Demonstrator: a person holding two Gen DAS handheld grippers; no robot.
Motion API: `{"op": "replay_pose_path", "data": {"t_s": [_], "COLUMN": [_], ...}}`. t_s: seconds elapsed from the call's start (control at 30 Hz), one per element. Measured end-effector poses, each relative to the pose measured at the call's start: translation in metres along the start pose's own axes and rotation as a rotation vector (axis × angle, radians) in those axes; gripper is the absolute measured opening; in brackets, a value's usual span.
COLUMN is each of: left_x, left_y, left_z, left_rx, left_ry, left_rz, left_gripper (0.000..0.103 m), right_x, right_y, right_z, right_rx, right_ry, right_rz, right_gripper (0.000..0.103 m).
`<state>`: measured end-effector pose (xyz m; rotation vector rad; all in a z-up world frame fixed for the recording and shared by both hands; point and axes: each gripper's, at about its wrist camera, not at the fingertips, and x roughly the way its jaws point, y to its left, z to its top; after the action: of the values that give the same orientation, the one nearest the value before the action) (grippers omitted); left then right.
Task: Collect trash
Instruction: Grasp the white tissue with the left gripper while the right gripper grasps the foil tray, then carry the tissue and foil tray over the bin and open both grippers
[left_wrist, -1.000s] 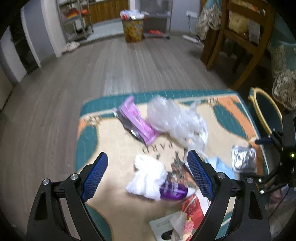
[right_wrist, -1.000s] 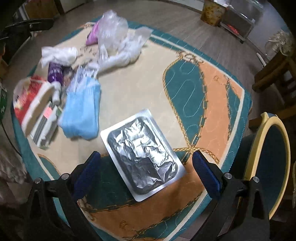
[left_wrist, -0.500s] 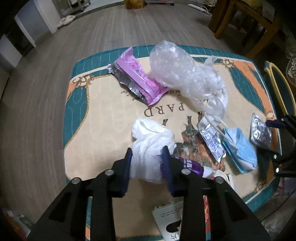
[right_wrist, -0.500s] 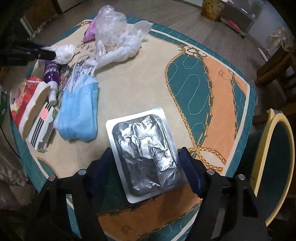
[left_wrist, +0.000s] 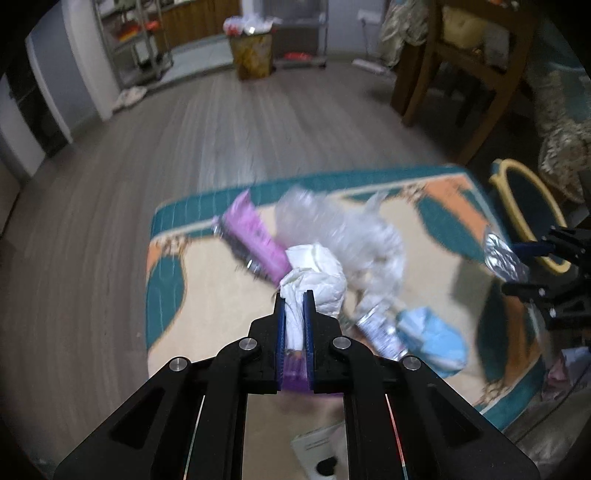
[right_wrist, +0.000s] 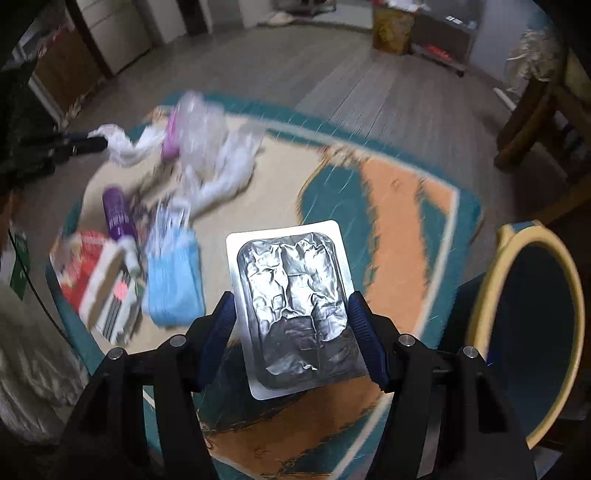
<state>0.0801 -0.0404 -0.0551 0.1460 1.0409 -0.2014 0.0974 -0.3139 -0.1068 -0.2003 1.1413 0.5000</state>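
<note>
The tabletop (right_wrist: 388, 206), covered in a teal, orange and cream cloth, carries the litter. Near its middle lies a clear bag (left_wrist: 332, 229), the landmark here. A pink wrapper (left_wrist: 255, 240) touches the bag's left side; a blue mask (right_wrist: 173, 280) and a purple bottle (right_wrist: 116, 212) lie nearer the cameras than the bag. The left hand-held gripper (left_wrist: 294, 299) is pinching a white tissue (left_wrist: 317, 277) just in front of the bag, seemingly lifted off the cloth, though blur hides that. The right hand-held gripper (right_wrist: 291, 302), right of the bag, clamps a foil tray (right_wrist: 291, 302) by its edges.
</note>
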Motion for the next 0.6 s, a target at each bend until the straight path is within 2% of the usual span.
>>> {"op": "replay_pose_path", "data": {"t_s": [0.33, 0.6], "left_x": [-0.021, -0.052], "left_y": [-0.024, -0.083], "left_z": [0.018, 0.037], "left_rx": [0.051, 0.147], "left_ry": [-0.124, -0.218], "left_rz": [-0.066, -0.138], "left_gripper": [0.01, 0.01], "right_x": [-0.051, -0.089], "right_y": [-0.036, -0.101], "right_z": [0.01, -0.004], "right_rx": [0.114, 0.249], "right_ry": [-0.108, -0.18], "right_rz": [-0.065, -0.178], "right_gripper": [0.062, 0.062]}}
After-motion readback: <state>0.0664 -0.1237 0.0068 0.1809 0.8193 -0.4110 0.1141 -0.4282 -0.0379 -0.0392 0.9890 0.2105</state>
